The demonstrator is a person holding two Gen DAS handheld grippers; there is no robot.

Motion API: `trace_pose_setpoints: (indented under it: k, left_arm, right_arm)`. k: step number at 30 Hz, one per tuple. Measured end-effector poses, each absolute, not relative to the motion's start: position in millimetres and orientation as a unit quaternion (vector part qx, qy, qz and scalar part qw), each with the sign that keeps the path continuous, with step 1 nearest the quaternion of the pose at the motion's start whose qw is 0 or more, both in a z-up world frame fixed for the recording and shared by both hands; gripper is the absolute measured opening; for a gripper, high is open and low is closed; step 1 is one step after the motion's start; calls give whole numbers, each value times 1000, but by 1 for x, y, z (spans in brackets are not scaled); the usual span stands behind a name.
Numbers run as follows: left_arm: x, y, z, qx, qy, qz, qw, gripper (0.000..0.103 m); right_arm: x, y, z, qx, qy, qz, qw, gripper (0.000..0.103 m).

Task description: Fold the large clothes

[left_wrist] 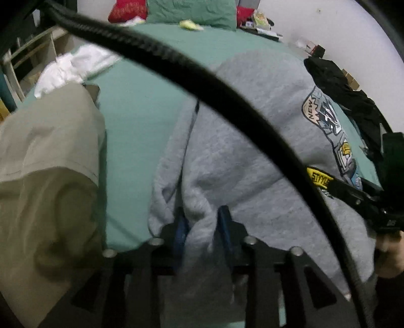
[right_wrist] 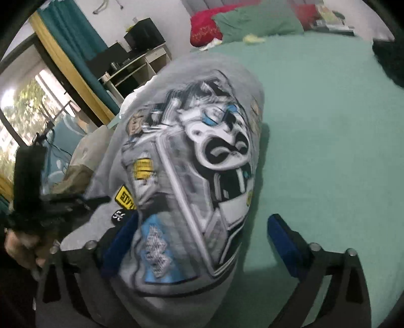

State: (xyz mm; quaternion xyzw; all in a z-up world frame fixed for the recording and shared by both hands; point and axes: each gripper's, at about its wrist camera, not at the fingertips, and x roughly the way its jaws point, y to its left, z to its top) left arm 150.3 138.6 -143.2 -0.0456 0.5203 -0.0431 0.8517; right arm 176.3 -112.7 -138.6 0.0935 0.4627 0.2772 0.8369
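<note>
A grey sweatshirt [left_wrist: 252, 113] with a large cartoon print [right_wrist: 202, 151] lies on the green bed sheet [left_wrist: 139, 113]. In the left wrist view my left gripper [left_wrist: 203, 224] is at its near left edge. A bunched fold of grey cloth is pinched between its blue pads [left_wrist: 181, 227]. In the right wrist view my right gripper [right_wrist: 202, 242] stands wide open over the printed near end. Its left pad [right_wrist: 121, 239] rests against the cloth and its right pad [right_wrist: 285, 242] is over bare sheet [right_wrist: 328, 126]. Each view shows the other gripper at its edge, held by a hand [right_wrist: 20, 247].
A beige garment [left_wrist: 50, 164] lies left of the sweatshirt, with white clothing [left_wrist: 75, 65] beyond it. A black garment [left_wrist: 348, 96] sits at the bed's right edge. Green [right_wrist: 257, 22] and red pillows [right_wrist: 204, 27] lie at the head. A black cable [left_wrist: 202, 83] crosses the left view. A desk [right_wrist: 131, 68] stands beside the bed.
</note>
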Motion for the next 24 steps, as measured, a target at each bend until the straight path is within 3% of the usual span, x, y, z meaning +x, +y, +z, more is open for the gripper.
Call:
trace_pose_setpoints:
  k: [3,12,18,21,24]
  left_arm:
    - [149,140,-128,-71,514,-41,854,69]
    - [182,101,-60,-73,433,-106,892,86]
    - [236,101,-116,-89,504,-91,854,87]
    - [252,105,-141,-112,511,-93,847,103]
    - [263,116,-155,-144,513,-101,840,103]
  right_arm:
    - [170,-119,-131,84,451,263,849,101]
    - [192,-151,-63,80,388,202,896,101]
    - [233,-131,-102,32,442,180,878,101]
    - [241,-128,-114,-5,434,162,886,100]
    - [250,-133,-121,27,449,176,876,100]
